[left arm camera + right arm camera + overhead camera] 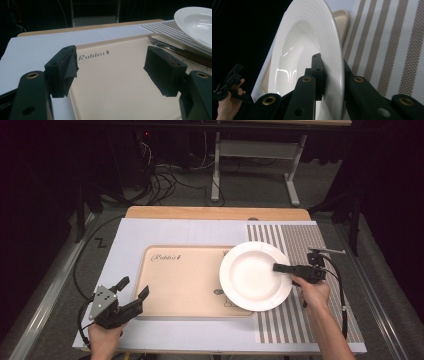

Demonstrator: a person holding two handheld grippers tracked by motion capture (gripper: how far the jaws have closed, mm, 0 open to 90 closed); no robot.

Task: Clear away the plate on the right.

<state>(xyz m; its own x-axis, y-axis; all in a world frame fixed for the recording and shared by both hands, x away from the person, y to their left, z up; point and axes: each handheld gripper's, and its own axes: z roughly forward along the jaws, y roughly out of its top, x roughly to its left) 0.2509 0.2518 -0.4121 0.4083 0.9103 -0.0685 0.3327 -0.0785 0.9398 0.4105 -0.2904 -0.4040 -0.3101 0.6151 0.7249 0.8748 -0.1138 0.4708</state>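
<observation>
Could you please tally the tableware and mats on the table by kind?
Plates: 1, the white plate
Forks: 1, the fork partly beneath it
Trays: 1, the beige tray
Striped placemats: 1, the striped placemat
Total: 4

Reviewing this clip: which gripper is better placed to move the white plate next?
The right gripper, probably: its jaws are already clamped on the white plate at the rim. The left gripper stands open near the tray corner, holding nothing, well away from the plate.
</observation>
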